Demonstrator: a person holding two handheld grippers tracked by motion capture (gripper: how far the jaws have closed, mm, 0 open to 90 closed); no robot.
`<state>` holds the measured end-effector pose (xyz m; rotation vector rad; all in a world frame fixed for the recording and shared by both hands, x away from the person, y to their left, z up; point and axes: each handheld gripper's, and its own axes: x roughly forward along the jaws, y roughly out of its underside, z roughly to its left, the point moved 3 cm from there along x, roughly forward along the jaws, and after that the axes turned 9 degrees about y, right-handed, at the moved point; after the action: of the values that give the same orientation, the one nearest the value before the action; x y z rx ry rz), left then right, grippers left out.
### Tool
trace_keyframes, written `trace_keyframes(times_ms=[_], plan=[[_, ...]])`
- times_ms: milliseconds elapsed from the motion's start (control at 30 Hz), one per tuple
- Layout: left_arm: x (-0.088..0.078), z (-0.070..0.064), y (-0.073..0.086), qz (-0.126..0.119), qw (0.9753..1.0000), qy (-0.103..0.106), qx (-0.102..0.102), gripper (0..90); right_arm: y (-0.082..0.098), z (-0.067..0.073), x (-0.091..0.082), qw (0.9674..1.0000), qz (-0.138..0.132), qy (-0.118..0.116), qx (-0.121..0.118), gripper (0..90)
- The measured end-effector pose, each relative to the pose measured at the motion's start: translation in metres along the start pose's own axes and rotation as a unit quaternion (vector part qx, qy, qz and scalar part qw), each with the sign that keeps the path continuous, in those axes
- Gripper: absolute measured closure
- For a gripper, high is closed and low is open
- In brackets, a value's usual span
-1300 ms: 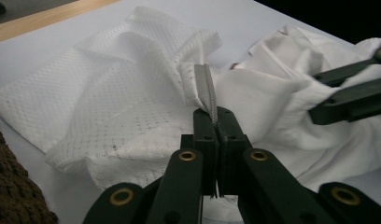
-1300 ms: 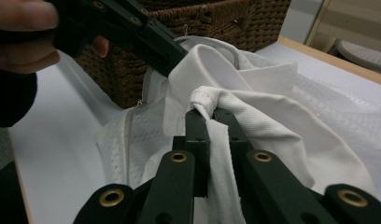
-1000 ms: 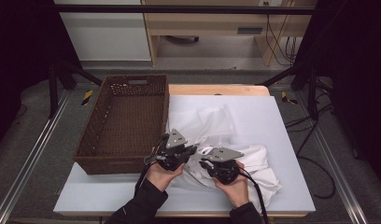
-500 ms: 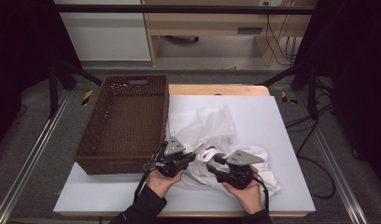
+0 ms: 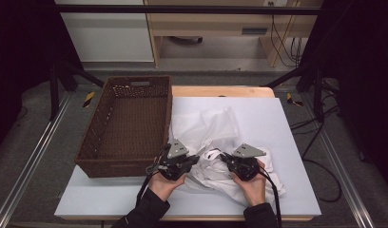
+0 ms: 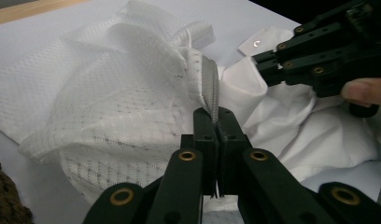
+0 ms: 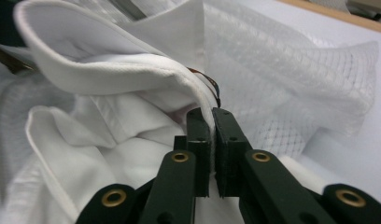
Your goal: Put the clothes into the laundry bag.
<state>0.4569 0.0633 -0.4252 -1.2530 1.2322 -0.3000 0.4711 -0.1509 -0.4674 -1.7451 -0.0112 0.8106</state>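
Note:
A white mesh laundry bag (image 5: 206,124) lies crumpled on the white table top beside a wicker basket. My left gripper (image 5: 198,159) is shut on the bag's grey zipper edge (image 6: 211,88), seen up close in the left gripper view (image 6: 215,117). A white shirt (image 5: 274,164) lies bunched partly in the bag's mouth. My right gripper (image 5: 223,156) faces the left one. Its jaws have just been closing and now pinch the shirt's collar edge (image 7: 132,77) in the right gripper view (image 7: 212,115).
A brown wicker basket (image 5: 137,81) stands empty at the left, its long side touching the mesh bag. The white table top (image 5: 282,111) has bare room to the right and front. Metal rails run along both sides.
My right hand has shifted a little to the right and taken a new hold on the shirt's collar. The left hand has stayed put on the bag's edge.

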Motion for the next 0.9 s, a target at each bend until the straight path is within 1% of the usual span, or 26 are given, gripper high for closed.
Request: trace_keyframes(times_ms=[100, 167, 200, 233, 267, 333, 367, 400, 433, 500, 533, 567, 633, 700, 733, 767, 800, 833, 900], plan=[[-0.004, 0.001, -0.002, 0.0, 1.0, -0.004, 0.001, 88.5, -0.004, 0.005, -0.015, 0.9995, -0.019, -0.001, -0.024, 87.8], [-0.009, 0.002, -0.006, 0.0, 1.0, -0.008, 0.0, 88.5, -0.007, 0.013, -0.025, 0.9984, -0.031, -0.017, -0.044, 87.8], [-0.012, 0.002, -0.009, -0.002, 0.9999, -0.011, 0.0, 88.5, -0.008, 0.018, -0.03, 0.9973, -0.032, -0.027, -0.06, 87.8], [-0.014, 0.003, -0.011, -0.003, 0.9999, -0.013, 0.0, 88.5, -0.008, 0.024, -0.034, 0.9958, -0.027, -0.042, -0.077, 87.8], [-0.016, 0.003, -0.014, -0.003, 0.9999, -0.013, 0.001, 88.5, -0.009, 0.028, -0.035, 0.9948, -0.024, -0.052, -0.084, 87.8], [-0.018, 0.002, -0.019, -0.004, 0.9998, -0.018, 0.007, 88.5, -0.009, 0.041, -0.037, 0.9919, -0.014, -0.069, -0.106, 87.8], [-0.019, 0.0, -0.023, -0.006, 0.9998, -0.017, 0.008, 88.5, -0.009, 0.046, -0.035, 0.9907, -0.007, -0.074, -0.114, 87.8], [-0.019, -0.002, -0.025, -0.007, 0.9998, -0.017, 0.012, 88.5, -0.01, 0.051, -0.032, 0.9907, -0.004, -0.073, -0.115, 87.8], [-0.018, -0.005, -0.026, -0.007, 0.9997, -0.016, 0.017, 88.5, -0.012, 0.053, -0.028, 0.9916, -0.002, -0.069, -0.109, 87.7], [-0.016, -0.011, -0.026, -0.004, 0.9995, -0.017, 0.028, 88.5, -0.014, 0.053, -0.018, 0.9939, 0.003, -0.064, -0.089, 87.8], [-0.015, -0.013, -0.025, -0.003, 0.9994, -0.017, 0.03, 88.5, -0.015, 0.052, -0.012, 0.995, 0.005, -0.057, -0.082, 87.8], [-0.014, -0.014, -0.024, -0.002, 0.9994, -0.014, 0.03, 88.5, -0.016, 0.052, -0.008, 0.9959, 0.008, -0.05, -0.074, 87.8], [-0.011, -0.016, -0.02, 0.0, 0.9995, -0.009, 0.029, 88.5, -0.017, 0.05, 0.005, 0.9975, 0.016, -0.038, -0.058, 87.7], [-0.007, -0.018, -0.013, 0.005, 0.9996, -0.003, 0.028, 88.5, -0.015, 0.048, 0.018, 0.9982, 0.03, -0.025, -0.045, 87.6], [-0.006, -0.019, -0.011, 0.006, 0.9996, -0.002, 0.029, 88.5, -0.013, 0.046, 0.027, 0.9987, 0.038, -0.015, -0.032, 87.5], [-0.005, -0.019, -0.007, 0.009, 0.9995, -0.003, 0.03, 88.5, -0.012, 0.044, 0.032, 0.9988, 0.04, -0.01, -0.027, 87.3], [-0.004, -0.018, -0.004, 0.011, 0.9995, -0.005, 0.029, 88.4, -0.011, 0.041, 0.037, 0.999, 0.042, -0.003, -0.014, 87.1], [-0.003, -0.017, -0.001, 0.011, 0.9995, -0.006, 0.027, 88.5, -0.011, 0.039, 0.038, 0.9992, 0.039, -0.001, -0.004, 87.0], [-0.001, -0.013, 0.005, 0.013, 0.9997, -0.003, 0.018, 88.4, -0.012, 0.039, 0.038, 0.9994, 0.034, -0.002, -0.002, 85.6]])
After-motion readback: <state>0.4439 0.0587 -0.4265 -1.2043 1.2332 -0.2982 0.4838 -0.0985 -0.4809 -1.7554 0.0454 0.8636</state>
